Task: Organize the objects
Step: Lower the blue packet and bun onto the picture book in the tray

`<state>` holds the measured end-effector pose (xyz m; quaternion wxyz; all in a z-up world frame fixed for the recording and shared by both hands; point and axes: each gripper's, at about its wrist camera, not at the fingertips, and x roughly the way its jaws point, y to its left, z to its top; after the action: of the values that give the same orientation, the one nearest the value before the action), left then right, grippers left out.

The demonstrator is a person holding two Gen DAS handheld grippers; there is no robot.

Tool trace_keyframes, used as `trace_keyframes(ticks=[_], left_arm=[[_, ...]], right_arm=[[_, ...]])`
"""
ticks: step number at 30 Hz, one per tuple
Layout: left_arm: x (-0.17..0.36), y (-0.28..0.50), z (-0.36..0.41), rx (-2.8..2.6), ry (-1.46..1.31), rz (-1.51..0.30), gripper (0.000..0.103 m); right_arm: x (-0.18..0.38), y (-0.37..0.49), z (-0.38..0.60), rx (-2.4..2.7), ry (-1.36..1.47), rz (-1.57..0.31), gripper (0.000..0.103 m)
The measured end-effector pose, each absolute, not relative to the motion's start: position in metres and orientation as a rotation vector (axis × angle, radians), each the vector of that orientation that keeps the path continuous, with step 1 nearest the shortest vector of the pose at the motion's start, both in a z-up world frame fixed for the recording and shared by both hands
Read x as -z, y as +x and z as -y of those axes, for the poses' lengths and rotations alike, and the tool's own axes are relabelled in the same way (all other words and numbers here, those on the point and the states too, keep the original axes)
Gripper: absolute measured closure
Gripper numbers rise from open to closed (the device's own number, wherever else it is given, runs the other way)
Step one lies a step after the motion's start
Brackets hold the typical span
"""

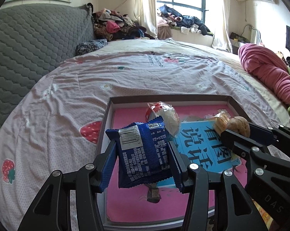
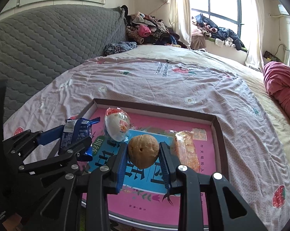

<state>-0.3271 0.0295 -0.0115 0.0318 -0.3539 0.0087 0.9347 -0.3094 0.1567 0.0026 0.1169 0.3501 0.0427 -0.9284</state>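
Observation:
My left gripper is shut on a blue snack packet, held above the near left part of a shallow brown box that lies on the bed. The packet and left gripper also show at the left of the right wrist view. My right gripper is shut on a brown walnut, over the blue book cover in the box. The walnut shows at the right of the left wrist view. A wrapped white egg-shaped snack and an orange packet lie in the box.
The box holds a pink and blue book as its floor. A pink strawberry-print sheet covers the bed. A grey quilted headboard stands at the left, piled clothes behind, and a rolled pink blanket at the right.

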Motion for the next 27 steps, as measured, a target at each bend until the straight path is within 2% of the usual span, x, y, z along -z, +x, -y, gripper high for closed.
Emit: trace_keyframes(ticks=[27], left_arm=[[0.032,-0.333,-0.033,-2.819,-1.242,-0.108,0.049]], right_arm=[[0.025,-0.321,-0.153,2.66,1.144,-0.12,0.07]])
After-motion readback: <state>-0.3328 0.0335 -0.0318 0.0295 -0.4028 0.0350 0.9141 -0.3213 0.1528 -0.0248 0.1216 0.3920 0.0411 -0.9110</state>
